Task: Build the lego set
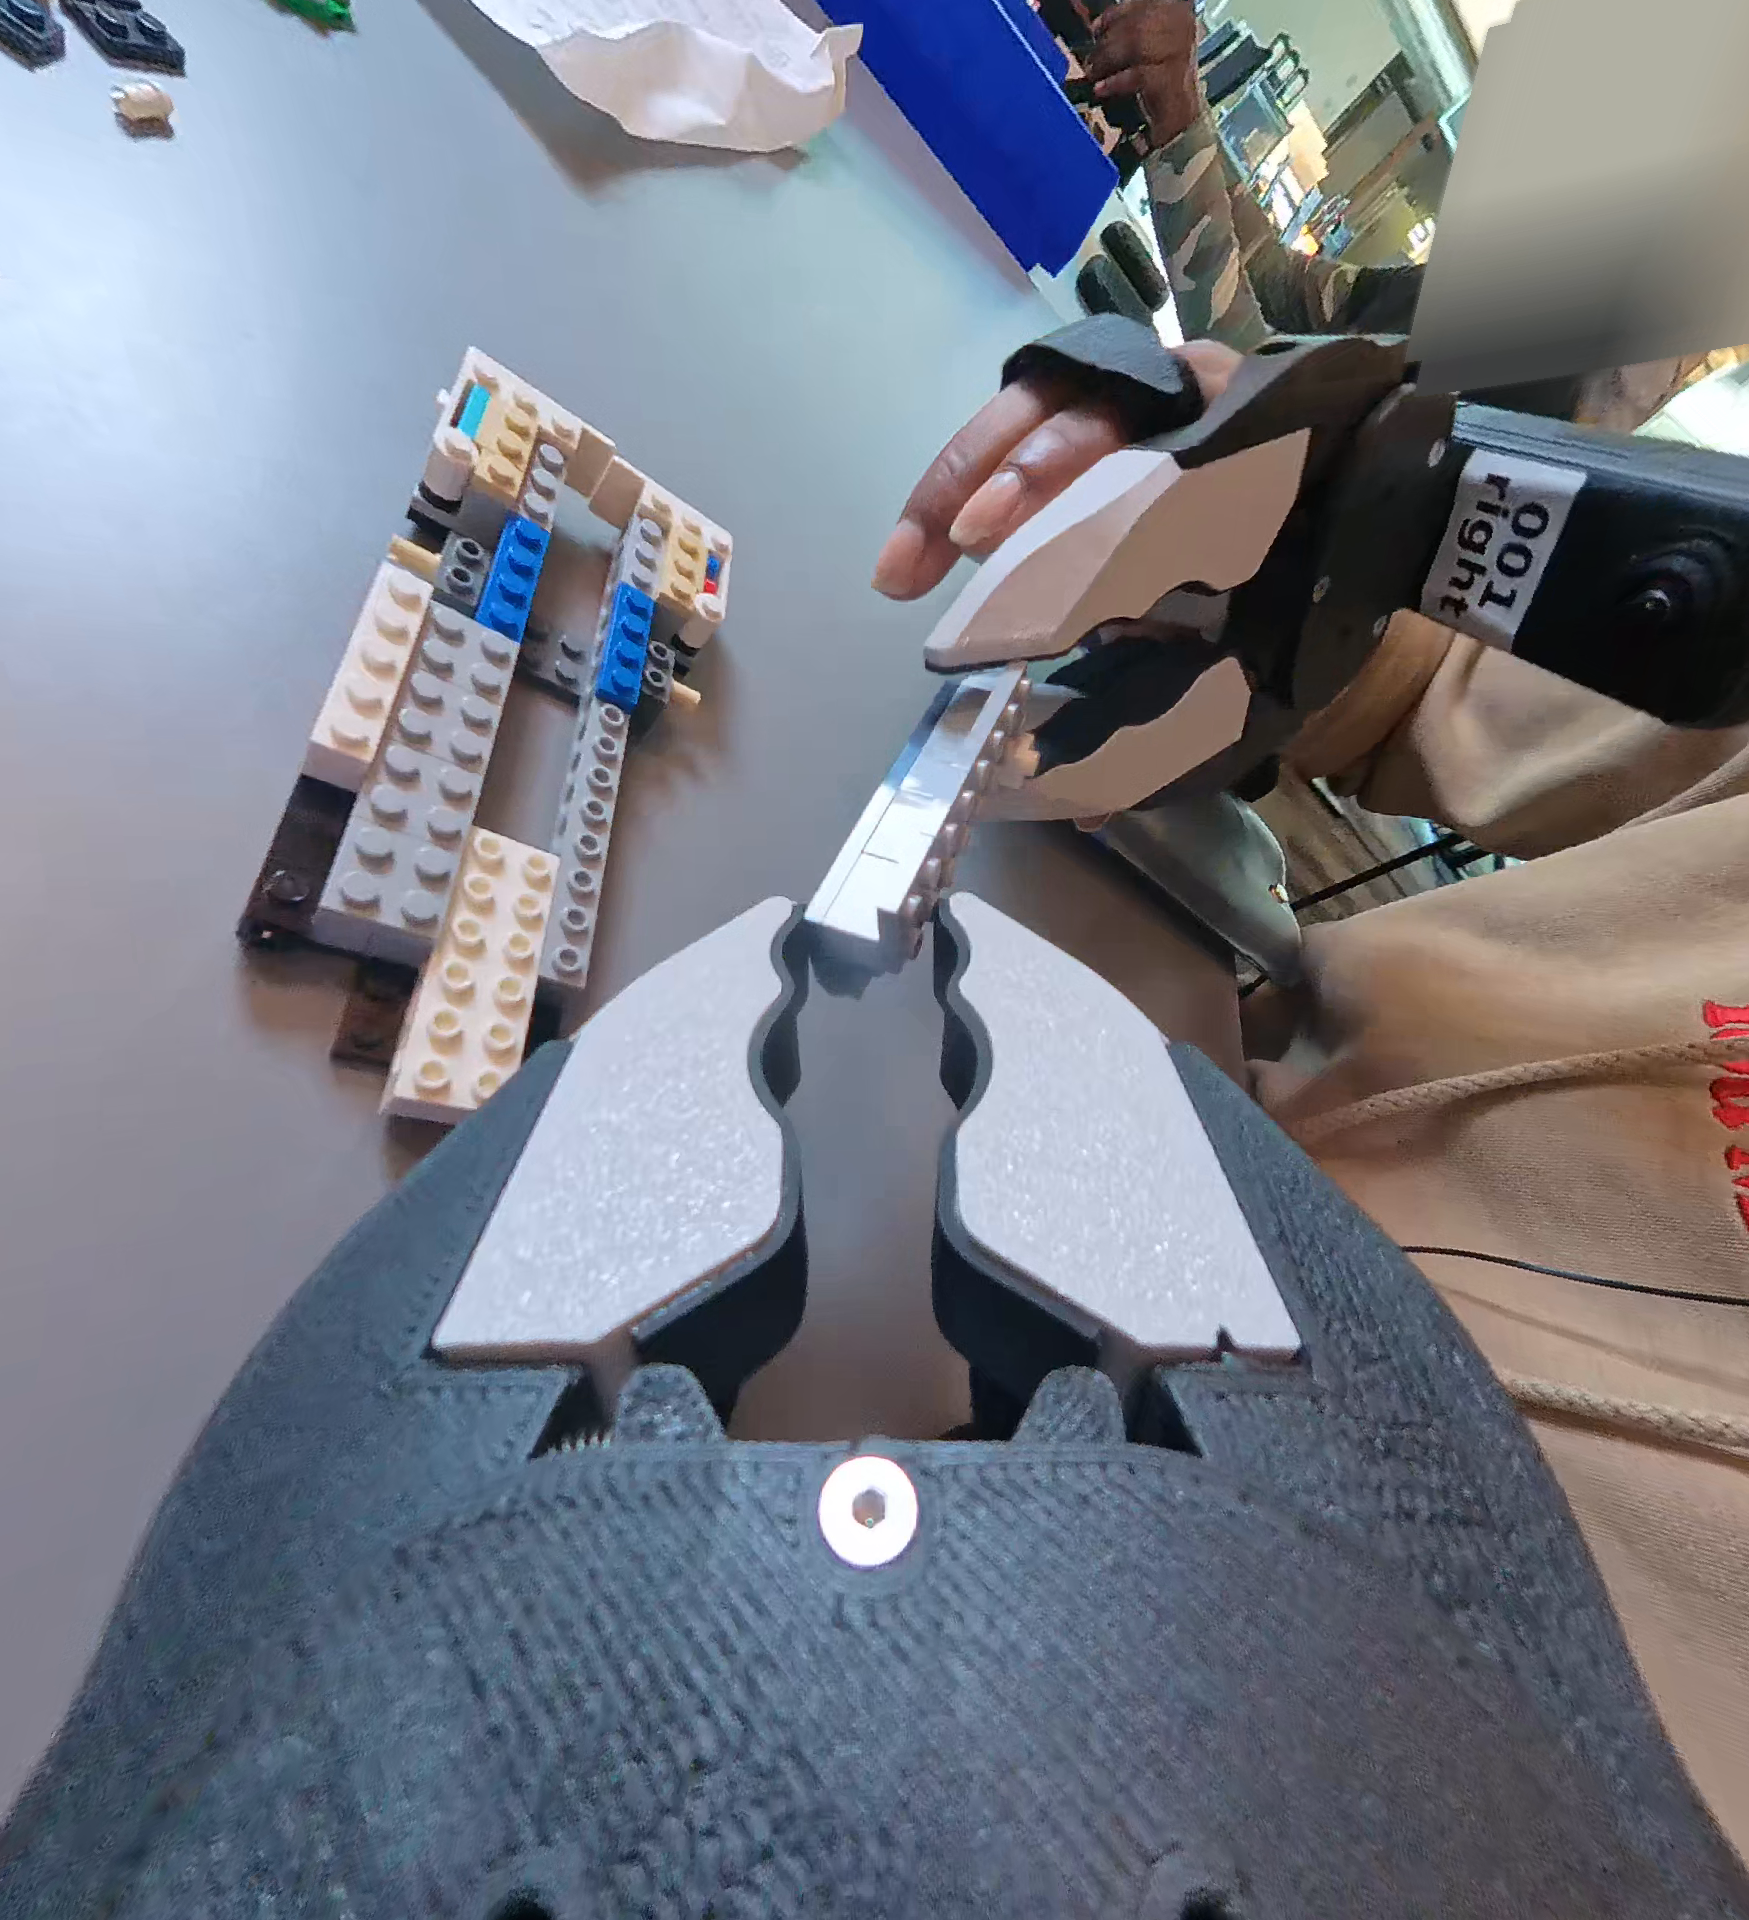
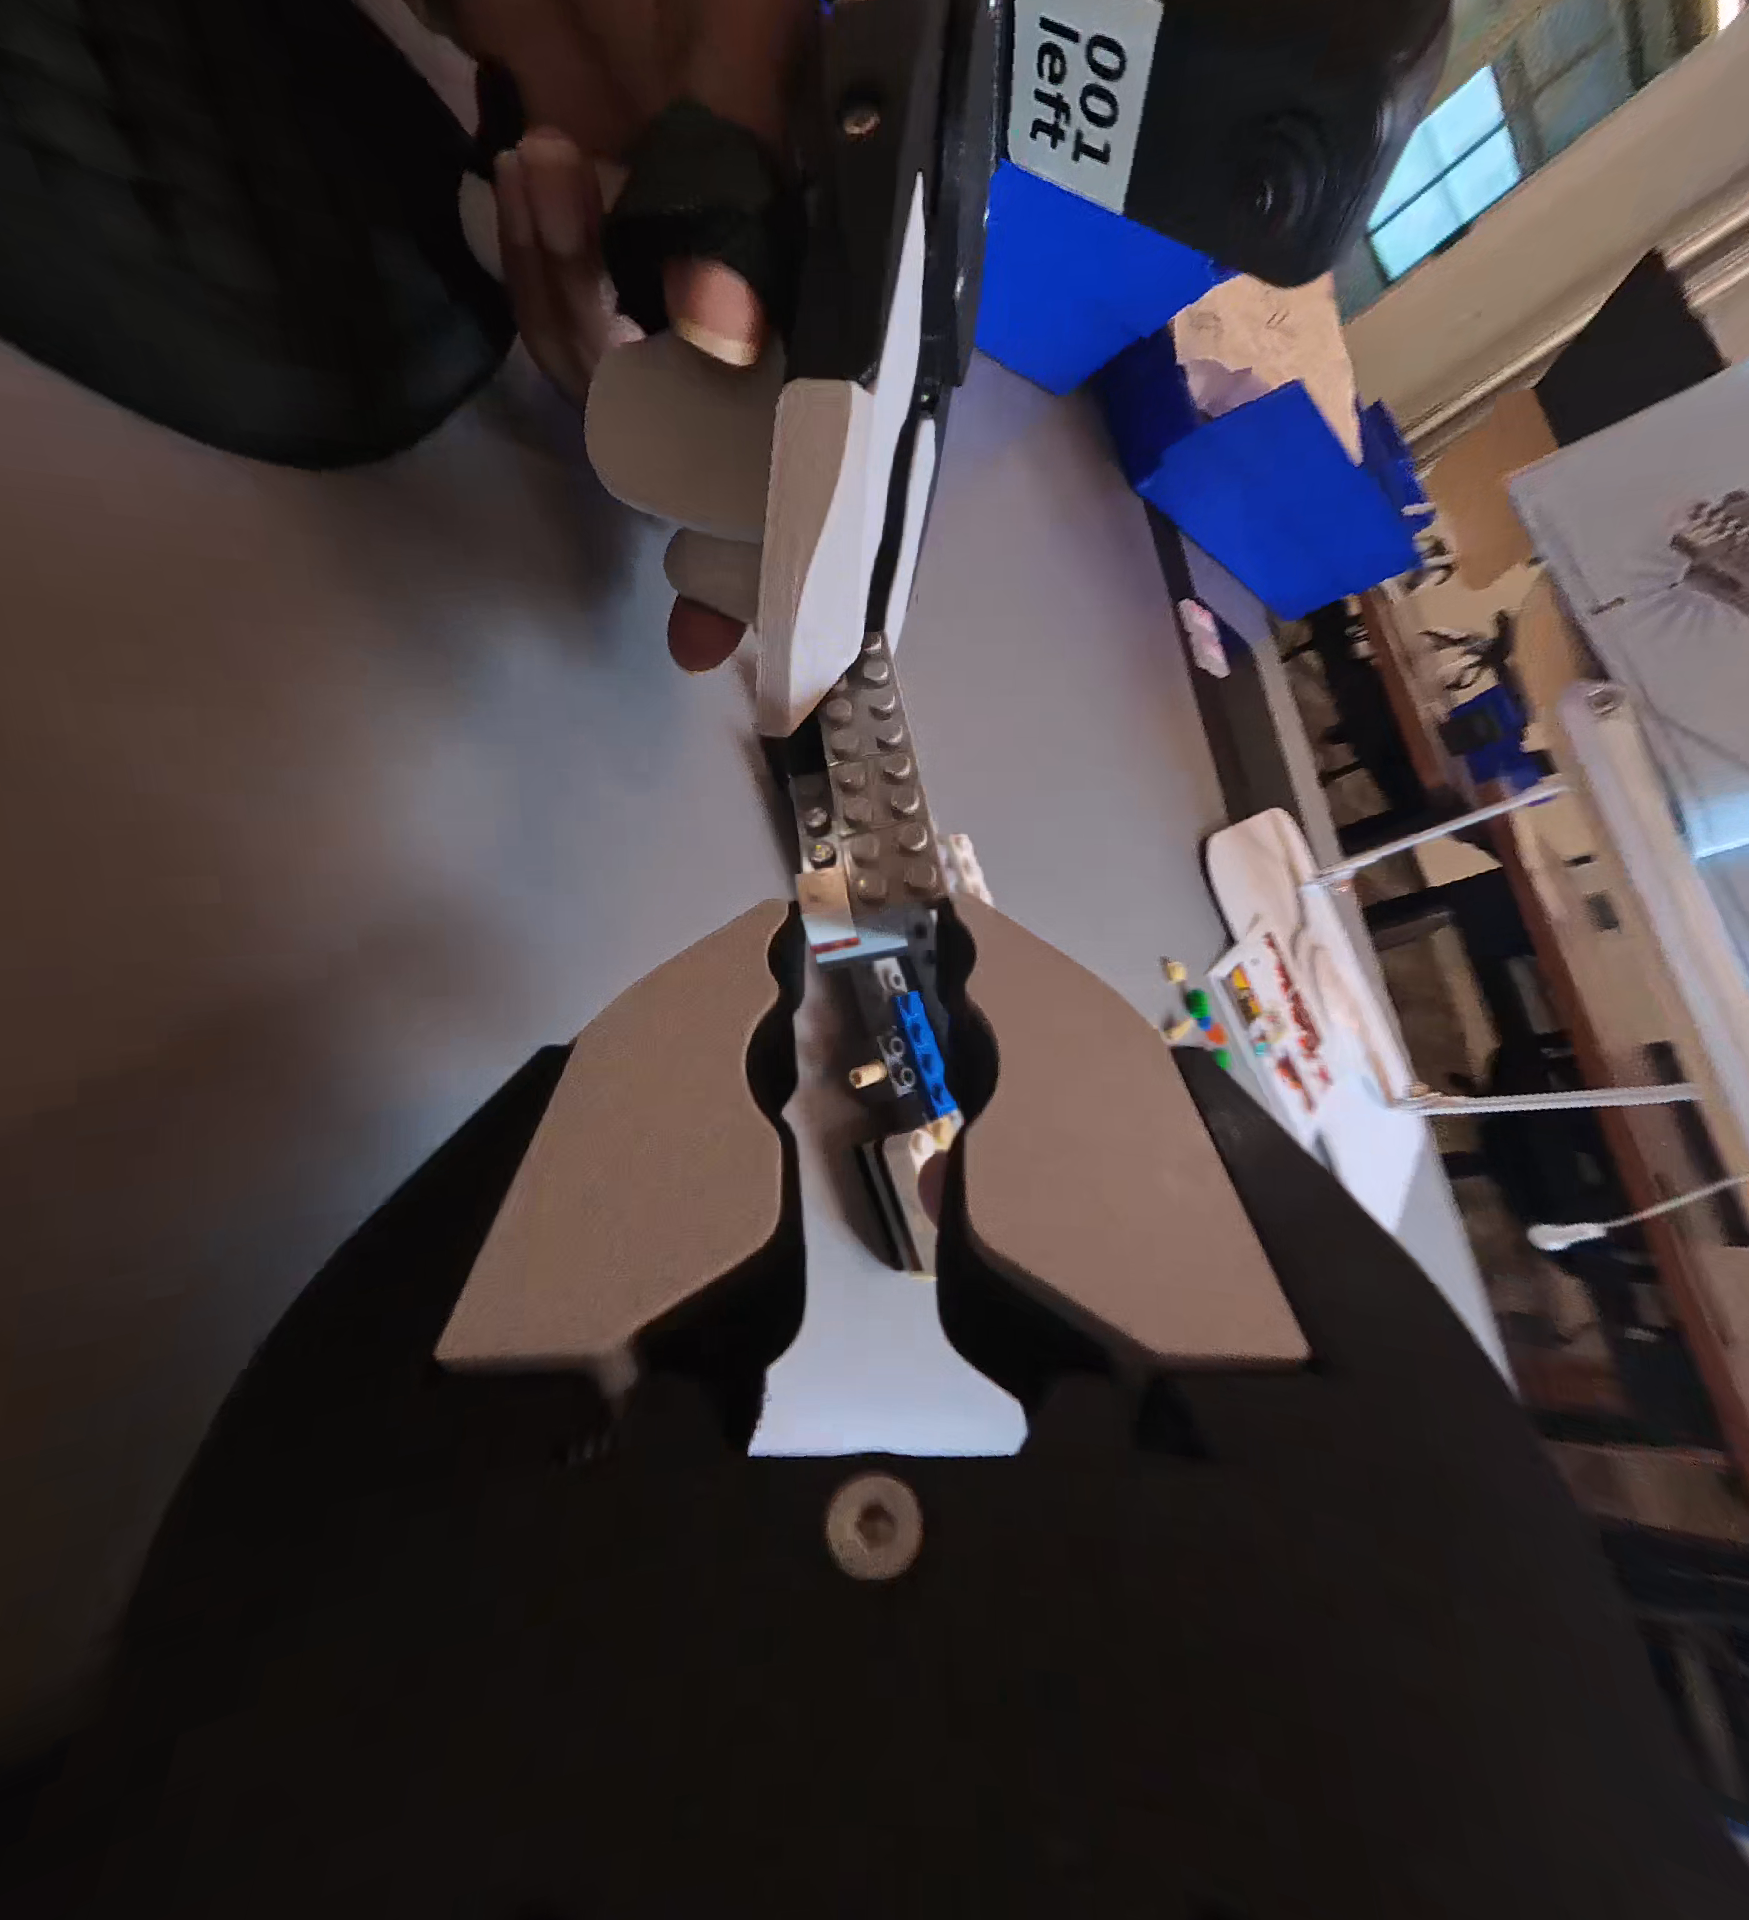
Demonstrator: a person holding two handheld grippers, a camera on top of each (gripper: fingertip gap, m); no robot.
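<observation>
Sub-assembly step, I judge: long grey plate strip (image 1: 911,821) held off the table (image 1: 174,1195) between both tools. Left hand-held gripper (image 1: 865,940) narrow, pinching its near end; right hand-held gripper (image 1: 1005,696) clamps the far end. Main build (image 1: 496,727) lies flat, left of my left tool. Next: carry the strip over, align studs, press.

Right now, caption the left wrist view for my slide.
Both grippers, left and right, hold one long grey plate above the table.
</observation>
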